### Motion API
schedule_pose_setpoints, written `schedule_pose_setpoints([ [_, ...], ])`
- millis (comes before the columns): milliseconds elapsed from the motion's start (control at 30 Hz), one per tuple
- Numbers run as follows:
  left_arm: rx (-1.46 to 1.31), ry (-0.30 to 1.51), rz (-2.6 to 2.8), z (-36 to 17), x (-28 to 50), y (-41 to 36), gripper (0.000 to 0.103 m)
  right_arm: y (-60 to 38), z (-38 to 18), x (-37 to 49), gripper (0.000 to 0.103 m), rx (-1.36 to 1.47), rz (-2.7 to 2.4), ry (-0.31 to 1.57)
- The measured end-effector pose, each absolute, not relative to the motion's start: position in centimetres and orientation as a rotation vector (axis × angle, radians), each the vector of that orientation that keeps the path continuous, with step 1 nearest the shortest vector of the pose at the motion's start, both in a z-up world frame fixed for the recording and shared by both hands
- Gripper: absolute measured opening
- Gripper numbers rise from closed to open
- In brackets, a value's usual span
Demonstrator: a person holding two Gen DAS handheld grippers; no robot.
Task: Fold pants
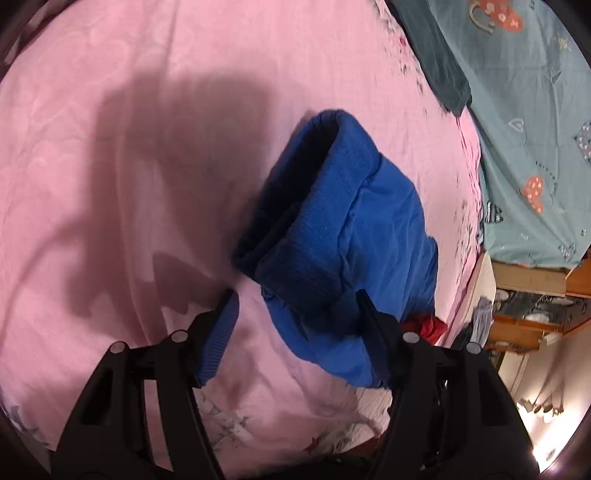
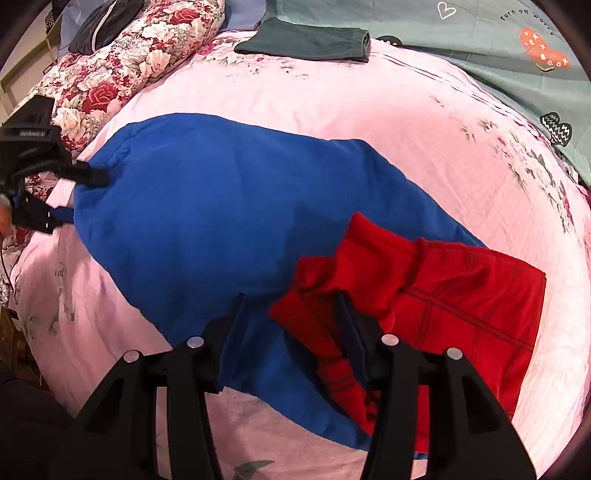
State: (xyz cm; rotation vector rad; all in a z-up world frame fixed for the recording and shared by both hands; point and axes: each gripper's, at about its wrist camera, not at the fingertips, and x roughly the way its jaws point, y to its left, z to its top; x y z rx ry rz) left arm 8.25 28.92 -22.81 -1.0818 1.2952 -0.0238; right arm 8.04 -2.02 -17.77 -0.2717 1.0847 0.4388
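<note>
Blue pants [image 2: 221, 206] lie spread across the pink bedsheet [image 2: 369, 110], and their ribbed cuffs [image 1: 325, 192] face the left wrist camera. A red garment [image 2: 443, 288] rests on the pants' near end. My left gripper [image 1: 295, 295] hovers at the cuff end with its jaws apart; the cuff lies against the right finger and bare sheet shows by the left one. Seen from the right wrist, the left gripper [image 2: 79, 199] straddles the pants' far edge. My right gripper [image 2: 291, 299] stands open over the blue and red cloth, neither pinched.
A floral quilt roll [image 2: 129, 62] with a dark garment [image 2: 103, 26] on it lies at the back left. A folded dark green garment [image 2: 306, 44] sits beside a teal printed blanket [image 2: 498, 44]. Wooden furniture [image 1: 535, 314] stands beyond the bed's edge.
</note>
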Motion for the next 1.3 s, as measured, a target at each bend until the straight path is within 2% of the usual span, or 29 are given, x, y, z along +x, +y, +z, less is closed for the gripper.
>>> schedule_pose_setpoints([
  [233,-1.197,1.168,0.070,-22.7,8.3,29.0,0.064,-1.9,-17.8,8.0,0.054,-0.279,0.446,1.085],
  [267,-1.188,1.152,0.083,-22.4,8.3,28.7,0.060,-1.9,-17.8,8.0,0.054,-0.280,0.450,1.085],
  [367,-1.136,1.110,0.117,-21.7,8.1,28.1,0.039,-2.2,-17.7,7.9,0.054,-0.279,0.462,1.081],
  [433,-1.072,1.082,0.127,-20.7,8.0,27.7,0.030,-2.3,-17.6,7.8,0.054,-0.281,0.470,1.080],
  [533,-1.047,1.067,0.130,-20.8,7.8,27.8,0.028,-2.4,-17.6,7.7,0.054,-0.286,0.482,1.077],
  [600,-1.053,1.075,0.137,-21.2,8.0,27.7,0.029,-2.5,-17.6,7.6,0.054,-0.290,0.489,1.076],
  [633,-1.063,1.089,0.141,-21.6,8.1,27.8,0.045,-2.5,-17.6,7.6,0.054,-0.291,0.491,1.076],
  [700,-1.155,1.085,0.155,-22.6,8.0,28.3,0.054,-2.6,-17.7,7.6,0.054,-0.291,0.498,1.078],
  [733,-1.181,1.075,0.149,-22.7,8.1,28.4,0.063,-2.6,-17.7,7.6,0.054,-0.291,0.501,1.080],
  [800,-1.153,1.064,0.155,-22.2,8.7,28.1,0.063,-2.7,-17.7,7.6,0.054,-0.287,0.507,1.078],
  [867,-1.061,1.062,0.174,-21.5,9.3,27.3,0.048,-2.7,-17.6,7.6,0.054,-0.288,0.512,1.076],
  [933,-0.998,1.037,0.172,-20.9,9.2,26.8,0.037,-2.8,-17.5,7.6,0.054,-0.287,0.518,1.072],
  [967,-0.960,1.020,0.171,-20.4,9.0,26.5,0.026,-2.9,-17.5,7.6,0.054,-0.282,0.522,1.071],
  [1000,-0.908,1.011,0.179,-19.9,8.9,26.2,0.021,-3.0,-17.5,7.6,0.054,-0.276,0.526,1.069],
  [1300,-0.600,0.940,0.191,-16.2,8.1,23.1,0.020,-3.2,-17.5,7.6,0.054,-0.269,0.540,1.060],
])
